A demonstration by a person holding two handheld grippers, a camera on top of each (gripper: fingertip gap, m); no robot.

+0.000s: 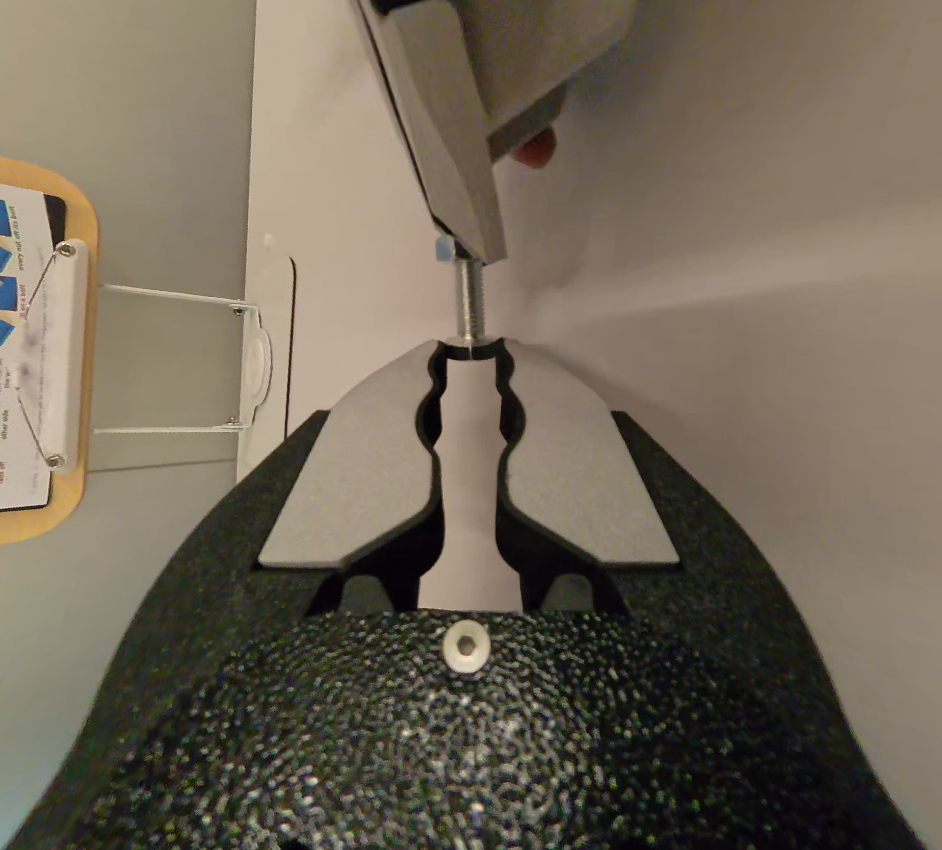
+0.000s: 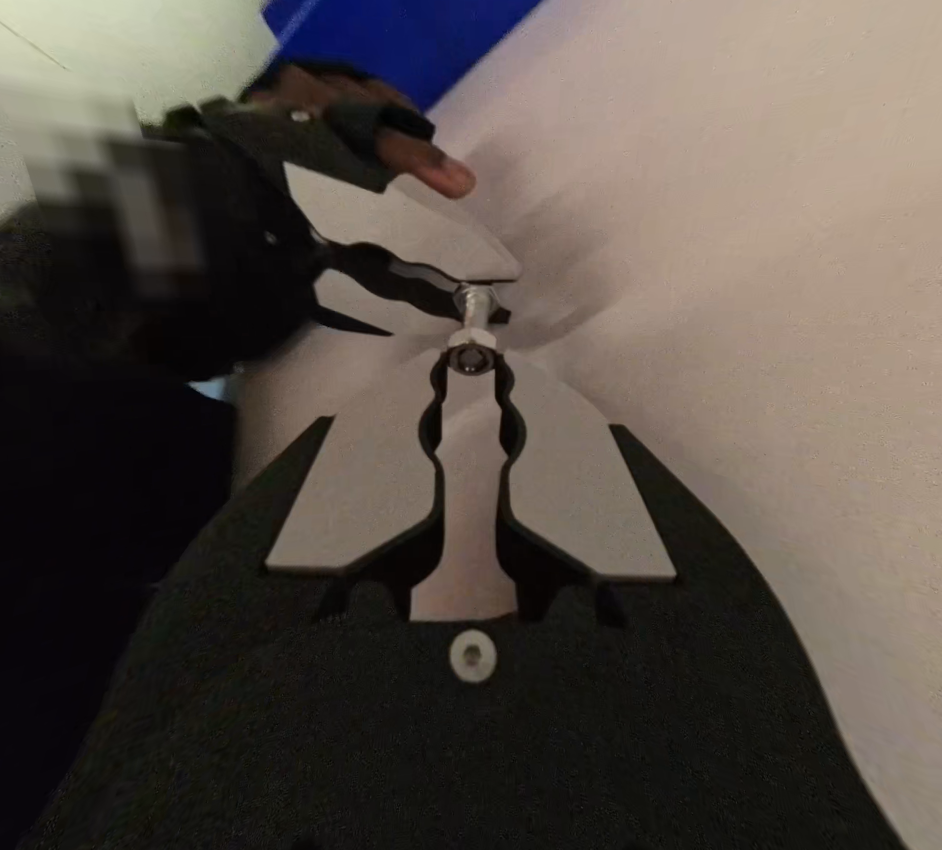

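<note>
Blue bin [image 2: 433,0] at 12 o'clock in the right wrist view; its contents are hidden. Pale worktop [image 1: 713,265] beneath both tools; a board with a printed sheet [image 1: 46,351] stands at 9 o'clock in the left wrist view. Left gripper [image 1: 471,349]: jaws narrow, clamped on the head of a silver bolt [image 1: 471,300]. Right gripper [image 2: 470,359]: jaws narrow, clamped on a hex nut [image 2: 471,340] at the bolt's far end.

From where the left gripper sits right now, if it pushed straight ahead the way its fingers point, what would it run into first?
Probably the right gripper. The left gripper holds one end of a silver bolt that runs straight ahead to the right gripper's tips, though depth is hard to judge.
</note>
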